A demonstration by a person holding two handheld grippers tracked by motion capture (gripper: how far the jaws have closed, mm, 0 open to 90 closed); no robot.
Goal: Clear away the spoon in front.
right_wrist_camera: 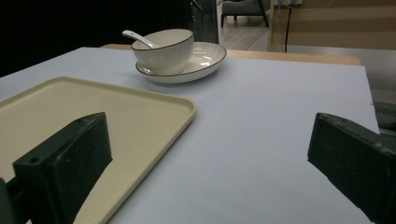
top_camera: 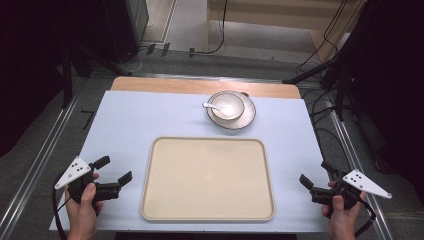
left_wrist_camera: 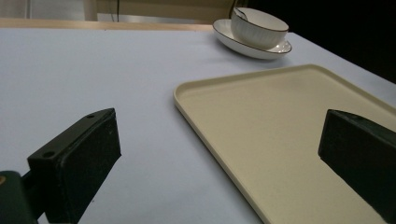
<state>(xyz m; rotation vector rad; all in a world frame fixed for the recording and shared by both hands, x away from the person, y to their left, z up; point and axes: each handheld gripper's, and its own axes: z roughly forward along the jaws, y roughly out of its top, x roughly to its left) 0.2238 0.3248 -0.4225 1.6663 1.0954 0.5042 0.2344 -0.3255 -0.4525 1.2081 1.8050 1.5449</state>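
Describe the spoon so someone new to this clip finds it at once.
Start at the large cream tray in the middle of the table, then look beyond its far edge to the white plate. A bowl sits on it; the spoon rests inside, its white handle sticking out over the rim.

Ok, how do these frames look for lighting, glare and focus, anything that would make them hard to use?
High view: table evenly lit, surroundings very dark, a faint glare spot on the tray, bowl slightly overexposed. Left gripper view: dimmer, the near jaws soft, the bowl and plate reasonably sharp. Right gripper view: similar dimness, black backdrop at upper left, the spoon readable.
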